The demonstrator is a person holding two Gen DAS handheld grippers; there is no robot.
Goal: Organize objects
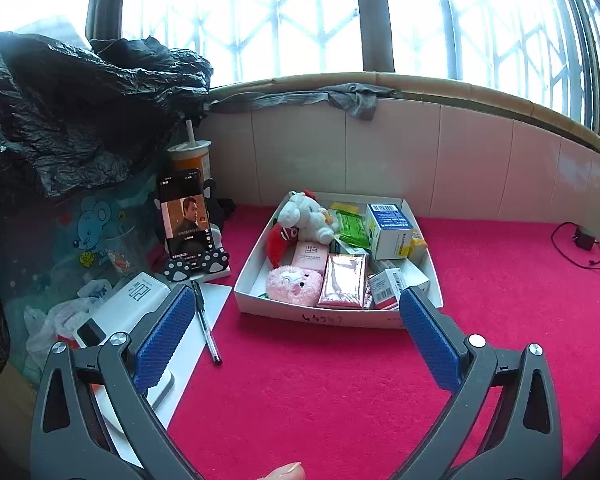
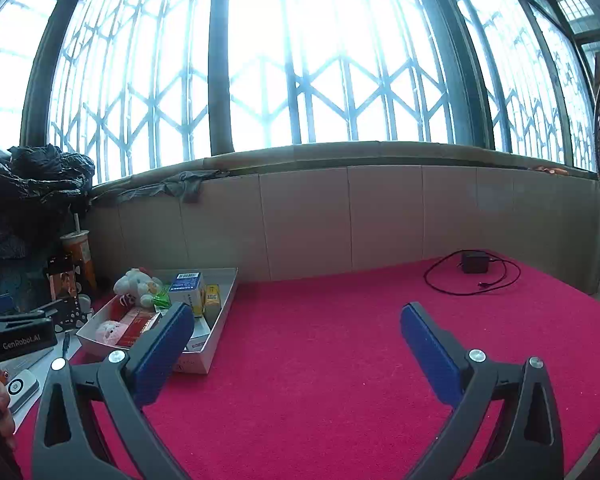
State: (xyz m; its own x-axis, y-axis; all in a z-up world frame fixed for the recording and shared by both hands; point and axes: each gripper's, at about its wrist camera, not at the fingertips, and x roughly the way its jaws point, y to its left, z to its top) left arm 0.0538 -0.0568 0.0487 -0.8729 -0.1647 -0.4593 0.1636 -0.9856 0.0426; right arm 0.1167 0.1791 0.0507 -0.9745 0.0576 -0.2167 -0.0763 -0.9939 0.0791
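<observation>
Left wrist view: my left gripper (image 1: 298,312) spread wide, empty, aimed at white box (image 1: 256,256) on red cloth (image 1: 320,380). Pink plush (image 1: 294,285) at near edge, soft, light; I judge pinch across body. Shiny pink packet (image 1: 345,280) likely slippery; take by edges.

Right wrist view: my right gripper (image 2: 298,326) wide, empty, over bare cloth; box sits left, near left finger. Blue-white carton (image 2: 188,286) stiff, light; grip flat sides.

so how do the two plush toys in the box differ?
The white plush is bigger and sits toward the far side of the box; the pink plush is smaller, rounder and lies at the near edge. The white one has red trim; the pink one is plain pink. Both lie among packets.
</observation>
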